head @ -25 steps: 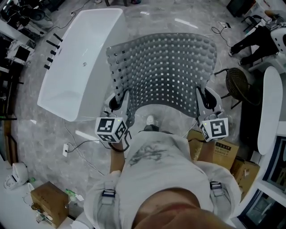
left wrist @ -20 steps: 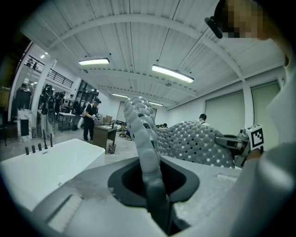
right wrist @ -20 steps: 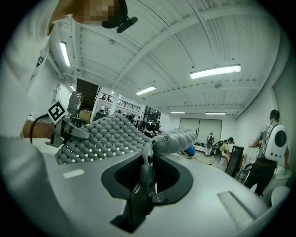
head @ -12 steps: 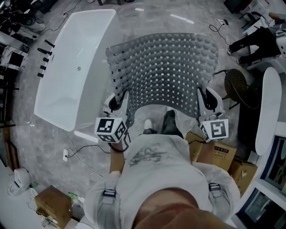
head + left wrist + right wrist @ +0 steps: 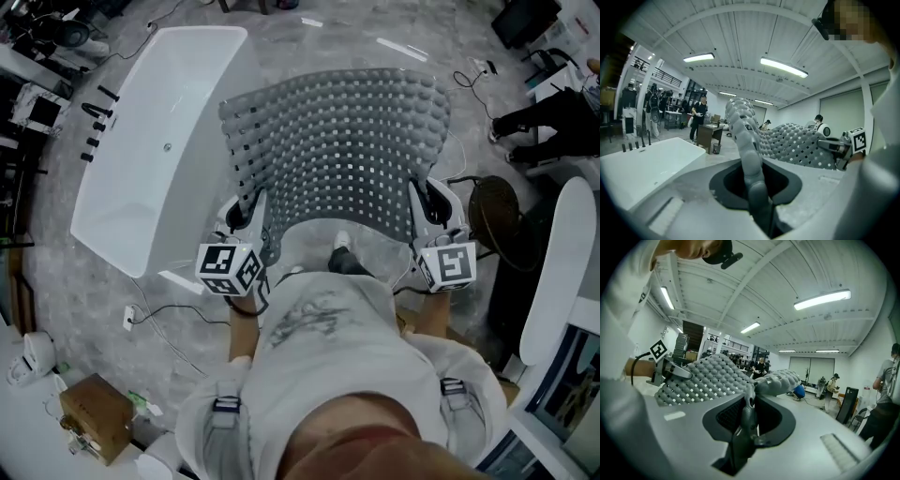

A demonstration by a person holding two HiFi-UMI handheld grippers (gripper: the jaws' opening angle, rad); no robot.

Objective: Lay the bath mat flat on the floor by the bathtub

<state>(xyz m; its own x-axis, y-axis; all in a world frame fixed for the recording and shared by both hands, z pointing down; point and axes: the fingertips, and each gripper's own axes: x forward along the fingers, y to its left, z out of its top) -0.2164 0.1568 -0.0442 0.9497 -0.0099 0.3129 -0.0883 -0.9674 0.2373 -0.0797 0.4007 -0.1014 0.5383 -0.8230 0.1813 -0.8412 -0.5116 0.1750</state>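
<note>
The left gripper (image 5: 247, 212) and right gripper (image 5: 431, 201), fingers clamped on the mat's (image 5: 347, 141) near corners, hold it spread in the air by the bathtub (image 5: 141, 159); laying it on the floor (image 5: 94, 309) is not yet done.

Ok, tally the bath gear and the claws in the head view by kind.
bath mat: 1
bathtub: 1
claws: 2, left claw and right claw, both clamped on the bath mat
Total: 4

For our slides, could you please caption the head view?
Left gripper and right gripper hold the bath mat by its near corners above the floor beside the bathtub.
</note>
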